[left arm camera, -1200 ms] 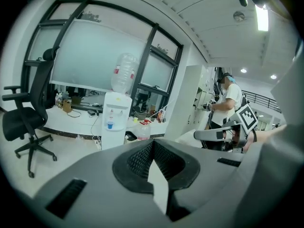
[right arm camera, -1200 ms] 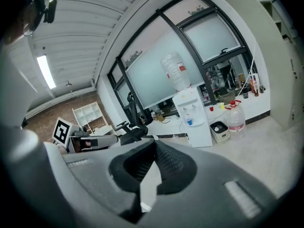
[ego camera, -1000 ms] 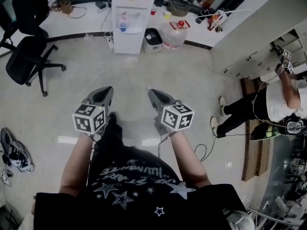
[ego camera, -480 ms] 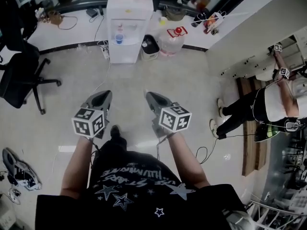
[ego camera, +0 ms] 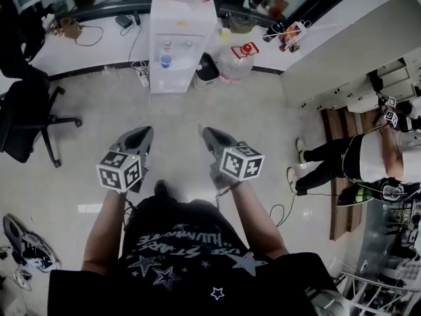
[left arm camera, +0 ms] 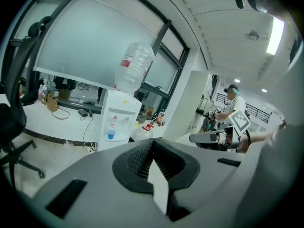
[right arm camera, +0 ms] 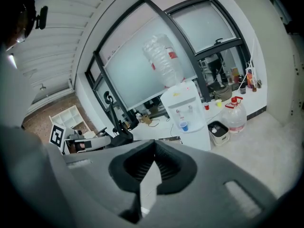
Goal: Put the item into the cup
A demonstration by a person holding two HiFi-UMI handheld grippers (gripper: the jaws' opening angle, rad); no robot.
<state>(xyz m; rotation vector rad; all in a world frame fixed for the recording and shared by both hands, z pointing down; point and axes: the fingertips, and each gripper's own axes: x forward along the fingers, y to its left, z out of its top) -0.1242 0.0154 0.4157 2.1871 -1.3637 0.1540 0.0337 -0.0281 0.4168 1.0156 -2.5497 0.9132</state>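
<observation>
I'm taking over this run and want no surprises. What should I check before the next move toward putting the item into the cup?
1. Left claw free: ok, jaws together with nothing between them.
2. Right claw free: ok, jaws together, empty.
3. Item in hand: not ok, neither claw holds anything.
4. Item located: cannot tell, nothing in view stands out as it.
5. Cup located: ok, a blue cup stands in the alcove of the water dispenser.
6. Cup within reach: not ok, a stretch of floor lies between the claws and the dispenser.
</observation>
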